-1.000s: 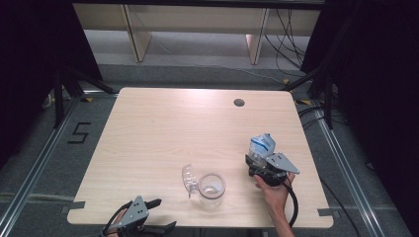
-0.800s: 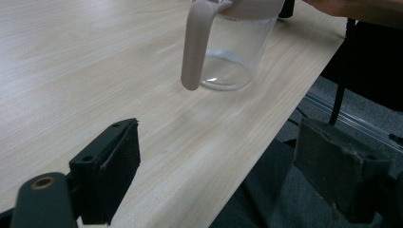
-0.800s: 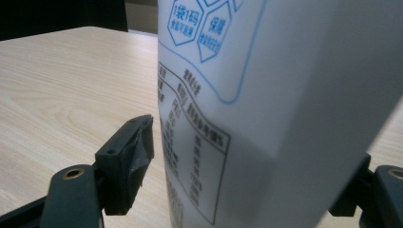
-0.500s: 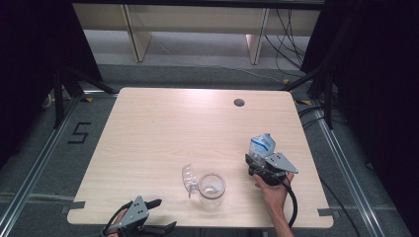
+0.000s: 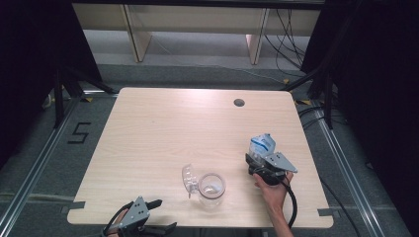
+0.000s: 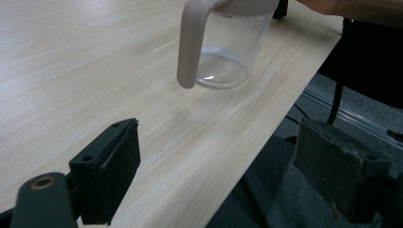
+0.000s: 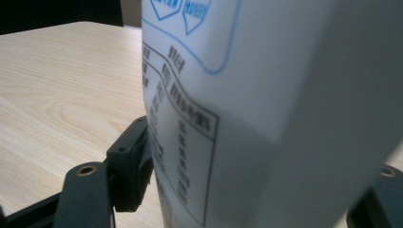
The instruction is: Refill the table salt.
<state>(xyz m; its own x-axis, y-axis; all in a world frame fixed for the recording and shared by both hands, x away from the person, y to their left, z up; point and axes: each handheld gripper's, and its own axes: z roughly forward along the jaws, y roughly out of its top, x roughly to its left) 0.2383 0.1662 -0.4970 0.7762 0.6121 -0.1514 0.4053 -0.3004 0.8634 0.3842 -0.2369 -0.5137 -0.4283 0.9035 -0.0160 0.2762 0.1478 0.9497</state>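
In the high view, the right tongs (image 5: 258, 160) are set around an upright milk carton (image 5: 261, 146) on the desk (image 5: 163, 128), with the measuring jug (image 5: 210, 185) to its left and nearer these tongs. The jaws have just been closing on it. In the left gripper view, the left tongs (image 6: 233, 166) are spread and empty, short of the jug. In the right gripper view, the left pad (image 7: 130, 159) is seen touching the carton.

White carton (image 7: 285, 118) with blue shapes and black print, clear jug (image 6: 233, 47) with pale handle, black tongs (image 6: 228, 180), light wood-striped worktop (image 5: 163, 128).
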